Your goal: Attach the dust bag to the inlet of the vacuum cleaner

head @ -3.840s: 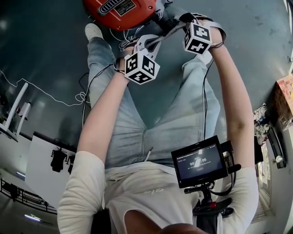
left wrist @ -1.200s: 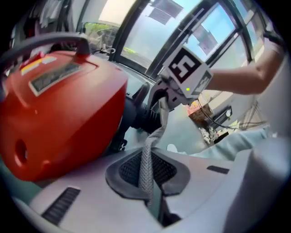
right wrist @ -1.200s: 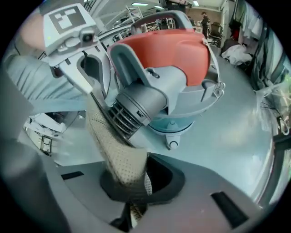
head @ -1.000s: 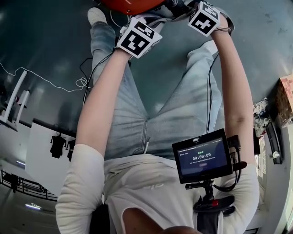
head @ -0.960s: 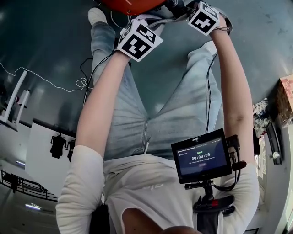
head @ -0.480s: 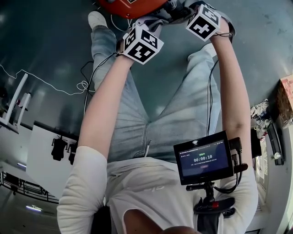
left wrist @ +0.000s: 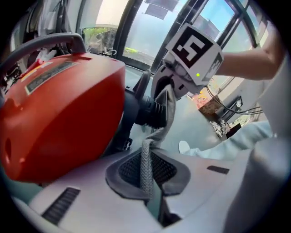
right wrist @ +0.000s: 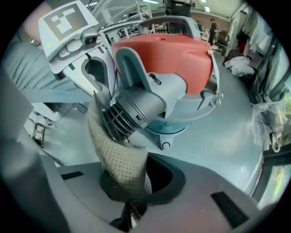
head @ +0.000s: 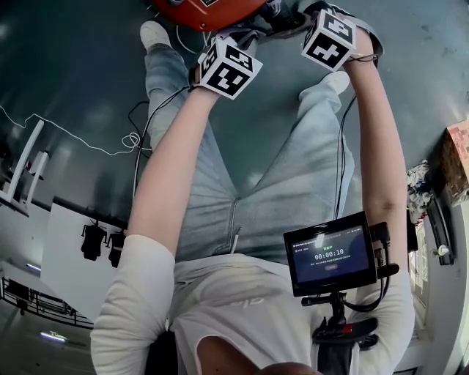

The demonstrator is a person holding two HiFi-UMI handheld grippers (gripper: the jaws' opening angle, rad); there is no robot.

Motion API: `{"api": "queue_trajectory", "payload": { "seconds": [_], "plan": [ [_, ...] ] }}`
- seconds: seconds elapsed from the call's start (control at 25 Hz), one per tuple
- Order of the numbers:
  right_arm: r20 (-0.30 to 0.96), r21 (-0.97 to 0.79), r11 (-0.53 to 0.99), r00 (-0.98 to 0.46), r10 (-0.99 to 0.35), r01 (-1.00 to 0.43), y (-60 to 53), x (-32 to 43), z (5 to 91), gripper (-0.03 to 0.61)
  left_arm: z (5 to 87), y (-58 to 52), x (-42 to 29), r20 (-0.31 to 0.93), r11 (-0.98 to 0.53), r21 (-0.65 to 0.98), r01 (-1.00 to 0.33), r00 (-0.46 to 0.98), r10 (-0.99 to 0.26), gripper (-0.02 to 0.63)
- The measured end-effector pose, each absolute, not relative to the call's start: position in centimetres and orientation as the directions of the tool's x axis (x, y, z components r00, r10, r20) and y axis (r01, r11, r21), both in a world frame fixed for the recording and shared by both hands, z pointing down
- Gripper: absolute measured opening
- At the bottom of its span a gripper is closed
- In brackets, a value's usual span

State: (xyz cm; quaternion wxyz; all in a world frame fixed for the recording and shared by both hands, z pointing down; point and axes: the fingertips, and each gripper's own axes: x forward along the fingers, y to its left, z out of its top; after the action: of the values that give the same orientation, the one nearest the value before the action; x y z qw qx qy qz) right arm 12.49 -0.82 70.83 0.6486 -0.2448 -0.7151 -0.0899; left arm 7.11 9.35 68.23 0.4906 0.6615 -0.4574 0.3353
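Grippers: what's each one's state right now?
Left gripper: shut on the dust bag.
Right gripper: shut on the dust bag.

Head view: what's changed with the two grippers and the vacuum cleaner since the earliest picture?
Both grippers sit higher in frame. The left gripper has closed in on the red vacuum cleaner, the right gripper less so. The vacuum slid further off the top edge, so the camera tilted too. No visible grab or release; both are shut on the mesh dust bag now. The floor cable is unchanged.
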Motion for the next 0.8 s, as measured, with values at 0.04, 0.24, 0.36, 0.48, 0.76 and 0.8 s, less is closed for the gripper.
{"api": "queue_trajectory", "payload": {
  "seconds": [0.04, 0.24, 0.36, 0.48, 0.76, 0.8],
  "plan": [
    [0.971, -0.193, 0.856, -0.033, 0.237, 0.479, -1.0, 12.4, 71.2, 0.020, 68.1, 9.2, 7.3, 0.893, -0.108, 0.340, -0.934, 0.357, -0.275, 0.017],
    [0.886, -0.406, 0.841, -0.072, 0.458, 0.359, 0.8, 12.6, 73.7, 0.021, 64.6, 9.0, 8.1, 0.902, -0.244, 0.229, -0.942, 0.300, -0.312, 0.017],
    [0.914, -0.341, 0.841, -0.062, 0.402, 0.420, 0.3, 12.7, 73.2, 0.021, 65.8, 9.3, 7.5, 0.902, -0.203, 0.228, -0.952, 0.285, -0.325, 0.017],
    [0.961, -0.181, 0.831, -0.084, 0.263, 0.527, -0.8, 12.1, 71.1, 0.021, 67.8, 9.2, 7.1, 0.905, -0.134, 0.270, -0.954, 0.299, -0.304, 0.017],
    [0.904, -0.316, 0.840, -0.128, 0.407, 0.442, 0.8, 12.3, 73.5, 0.021, 64.0, 9.2, 8.4, 0.903, -0.271, 0.186, -0.945, 0.272, -0.331, 0.017],
    [0.900, -0.327, 0.838, -0.128, 0.418, 0.437, 0.7, 12.4, 73.4, 0.021, 64.3, 9.3, 8.4, 0.900, -0.252, 0.205, -0.946, 0.284, -0.332, 0.017]
  ]
}}
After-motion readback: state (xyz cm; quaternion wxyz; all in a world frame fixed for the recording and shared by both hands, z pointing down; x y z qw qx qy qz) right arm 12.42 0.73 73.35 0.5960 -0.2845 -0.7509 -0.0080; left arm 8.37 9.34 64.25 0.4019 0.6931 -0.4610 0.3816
